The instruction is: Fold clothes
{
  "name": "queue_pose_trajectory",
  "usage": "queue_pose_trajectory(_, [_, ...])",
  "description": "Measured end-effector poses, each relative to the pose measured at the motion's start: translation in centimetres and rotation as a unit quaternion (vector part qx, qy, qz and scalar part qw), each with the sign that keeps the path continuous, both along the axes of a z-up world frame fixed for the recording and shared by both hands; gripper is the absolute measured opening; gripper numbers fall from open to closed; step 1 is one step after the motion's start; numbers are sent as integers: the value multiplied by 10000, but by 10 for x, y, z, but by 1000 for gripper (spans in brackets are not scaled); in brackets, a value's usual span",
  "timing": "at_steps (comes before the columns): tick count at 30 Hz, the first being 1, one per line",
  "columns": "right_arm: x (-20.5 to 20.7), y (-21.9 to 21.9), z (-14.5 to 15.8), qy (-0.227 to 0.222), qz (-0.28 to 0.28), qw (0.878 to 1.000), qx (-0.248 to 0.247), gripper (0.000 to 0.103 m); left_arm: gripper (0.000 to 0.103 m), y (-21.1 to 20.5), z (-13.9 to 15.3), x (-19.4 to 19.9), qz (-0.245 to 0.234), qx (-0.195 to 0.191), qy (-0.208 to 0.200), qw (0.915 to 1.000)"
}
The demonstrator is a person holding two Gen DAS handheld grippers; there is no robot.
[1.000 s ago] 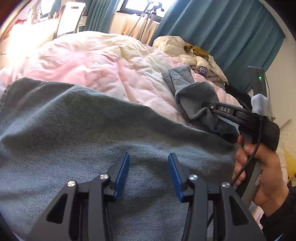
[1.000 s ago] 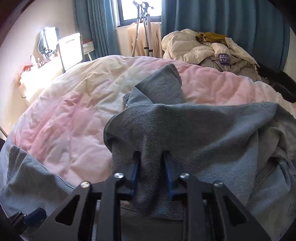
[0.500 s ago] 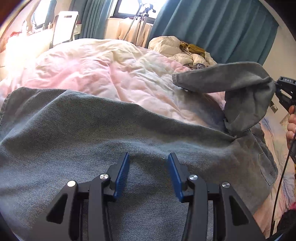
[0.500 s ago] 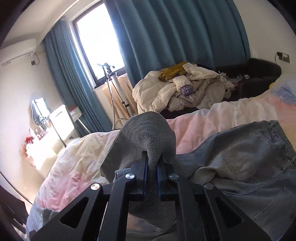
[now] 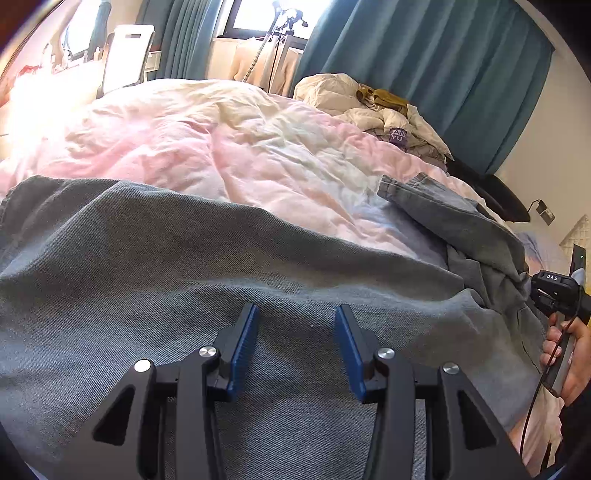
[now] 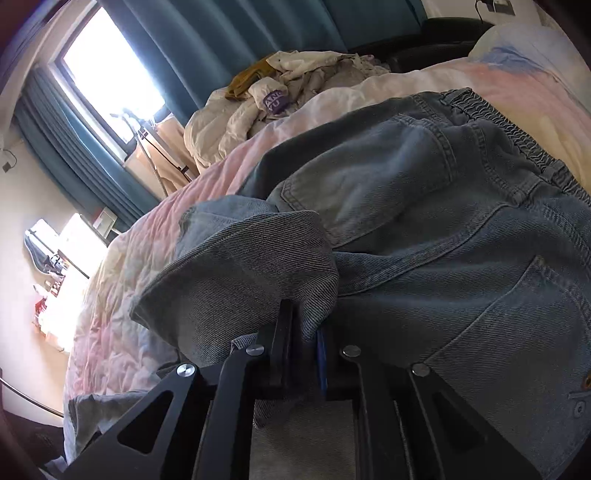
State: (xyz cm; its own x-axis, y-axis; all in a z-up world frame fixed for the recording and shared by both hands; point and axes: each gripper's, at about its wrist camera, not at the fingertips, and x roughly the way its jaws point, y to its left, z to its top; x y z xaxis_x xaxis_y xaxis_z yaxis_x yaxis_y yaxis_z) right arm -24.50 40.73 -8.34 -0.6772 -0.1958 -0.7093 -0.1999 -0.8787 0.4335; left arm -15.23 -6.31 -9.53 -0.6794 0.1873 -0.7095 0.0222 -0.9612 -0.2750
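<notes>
Grey-blue jeans [image 5: 147,266] lie spread on the bed. My left gripper [image 5: 295,314] stands open just over the denim, with its blue pads [image 5: 242,347] apart and nothing pinched. My right gripper [image 6: 303,317] has a fold of one jeans leg [image 6: 240,266] between its fingers and its jaws are opening slightly. That leg lies doubled over beside the back pockets [image 6: 369,177] and the elastic waistband [image 6: 491,114]. In the left wrist view the leg's hem [image 5: 436,206] rests at the far right, with the right tool [image 5: 557,291] and a hand [image 5: 565,354] beside it.
A rumpled pink and white duvet [image 5: 221,147] covers the bed. A heap of pale clothes [image 5: 369,107] sits at its far side before teal curtains [image 5: 461,74]. A tripod [image 5: 280,26] and a white chair [image 5: 125,51] stand by the window.
My right gripper has swung the jeans leg to the right, from mid-air down beside the pockets and waistband, rolling as it went. The left gripper has stayed open over the denim.
</notes>
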Motion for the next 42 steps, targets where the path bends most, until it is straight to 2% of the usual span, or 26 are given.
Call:
queue_pose_trajectory(4, [9,-2,7,52,18,9999,89,13,44,8,1,1,-105,-183,8,9998])
queue_pose_trajectory(9, [34,-12,29,-12,-325,9977,591,29,44,13,3,5,-270,-204,-1,9994])
queue_pose_trajectory(11, [49,-15,42,98,-468,9969,621,40,44,13,4,7,-336,-139,-13,9993])
queue_pose_trajectory(14, [75,-24,58,276,-542,9967,543,47,44,13,3,12,-403,-22,-91,9991])
queue_pose_trajectory(17, [95,-44,68,284,-429,9967,628,48,44,12,3,15,-461,139,-154,9987])
queue_pose_trajectory(21, [119,-76,62,234,-178,9978,600,49,44,11,7,21,-403,193,-62,9990])
queue_pose_trajectory(26, [117,-104,46,-39,111,9959,894,49,44,7,7,22,-300,676,-241,9970])
queue_pose_trajectory(29, [110,-106,40,-44,74,9947,1029,49,44,11,9,13,-211,1035,-482,9932])
queue_pose_trajectory(31, [103,-102,36,-95,3,9949,1002,49,44,16,10,3,-237,1432,-535,9880])
queue_pose_trajectory(33, [98,-94,32,-149,-47,9969,776,49,44,22,8,-12,-181,1972,-597,9784])
queue_pose_trajectory(38, [96,-82,22,-199,-76,9988,440,49,44,49,-9,-73,-59,3344,-856,9385])
queue_pose_trajectory(42, [90,-80,12,-314,16,9992,246,49,44,70,-13,-123,164,3827,-1031,9179])
